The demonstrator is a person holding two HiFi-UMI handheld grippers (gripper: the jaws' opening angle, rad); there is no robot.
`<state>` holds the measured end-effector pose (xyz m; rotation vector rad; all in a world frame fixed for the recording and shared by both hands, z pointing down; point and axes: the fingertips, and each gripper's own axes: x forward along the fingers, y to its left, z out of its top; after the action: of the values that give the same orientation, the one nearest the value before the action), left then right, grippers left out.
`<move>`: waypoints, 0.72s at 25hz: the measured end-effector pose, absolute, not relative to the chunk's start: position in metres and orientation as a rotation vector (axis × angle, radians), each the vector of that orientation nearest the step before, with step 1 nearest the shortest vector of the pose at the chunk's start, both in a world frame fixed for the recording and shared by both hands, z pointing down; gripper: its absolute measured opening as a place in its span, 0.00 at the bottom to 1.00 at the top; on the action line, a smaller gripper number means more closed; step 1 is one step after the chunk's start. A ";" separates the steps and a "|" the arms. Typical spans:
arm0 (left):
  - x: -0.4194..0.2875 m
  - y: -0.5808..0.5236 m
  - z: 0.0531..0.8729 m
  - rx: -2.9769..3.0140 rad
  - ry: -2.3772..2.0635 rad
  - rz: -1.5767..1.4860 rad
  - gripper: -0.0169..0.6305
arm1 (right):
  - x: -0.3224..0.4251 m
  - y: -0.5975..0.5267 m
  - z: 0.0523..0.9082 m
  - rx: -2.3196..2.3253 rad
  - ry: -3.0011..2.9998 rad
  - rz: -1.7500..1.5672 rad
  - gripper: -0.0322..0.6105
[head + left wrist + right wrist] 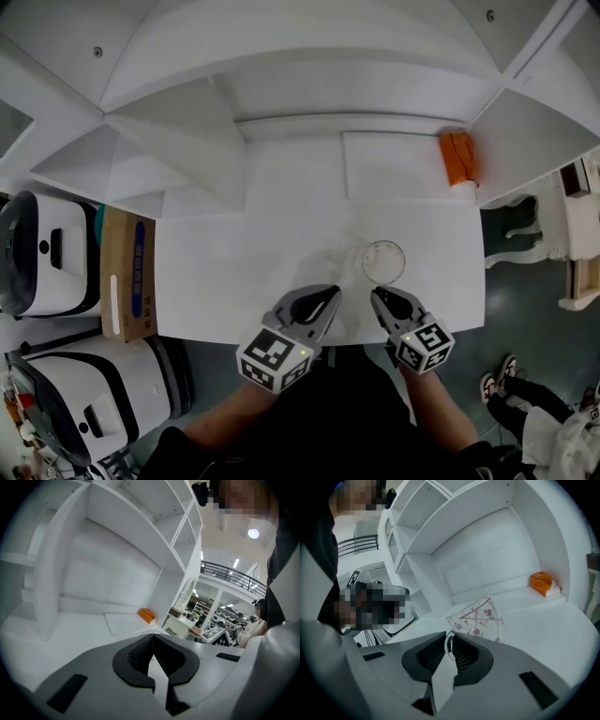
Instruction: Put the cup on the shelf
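A clear glass cup (pixel 383 261) with a red flower print (pixel 480 616) stands on the white table (pixel 234 281), near its front edge. My right gripper (pixel 378 297) is just in front of the cup. In the right gripper view its jaws pinch the cup's thin handle (pixel 450 641) between the pads. My left gripper (pixel 333 294) hovers over the table's front edge, to the left of the cup. Its jaws meet at the tips (pixel 151 640) with nothing between them. The white shelf unit (pixel 281 84) rises behind the table.
An orange object (pixel 459 157) lies at the back right of the table, against the shelf wall. A cardboard box (pixel 127 272) and white machines (pixel 47 253) stand left of the table. A person's shoes (pixel 497 380) are on the floor at lower right.
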<state>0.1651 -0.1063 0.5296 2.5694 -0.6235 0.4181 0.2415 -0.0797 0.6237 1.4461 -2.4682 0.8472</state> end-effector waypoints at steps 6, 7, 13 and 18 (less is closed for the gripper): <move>0.163 -0.111 0.505 2.607 -0.705 0.380 0.05 | 0.245 -0.087 0.583 1.409 -2.571 0.777 0.12; 0.163 -0.111 0.501 2.614 -0.719 0.375 0.05 | 0.247 -0.089 0.576 1.404 -2.586 0.768 0.12; 0.163 -0.110 0.481 2.648 -0.801 0.346 0.05 | 0.251 -0.100 0.531 1.366 -2.690 0.691 0.12; 0.164 -0.108 0.465 2.670 -0.888 0.312 0.05 | 0.251 -0.100 0.497 1.305 -2.770 0.611 0.12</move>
<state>0.1638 -0.1080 0.4653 2.6700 -0.8879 0.3115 0.2509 -0.0996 0.4969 1.3046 -2.7703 0.6105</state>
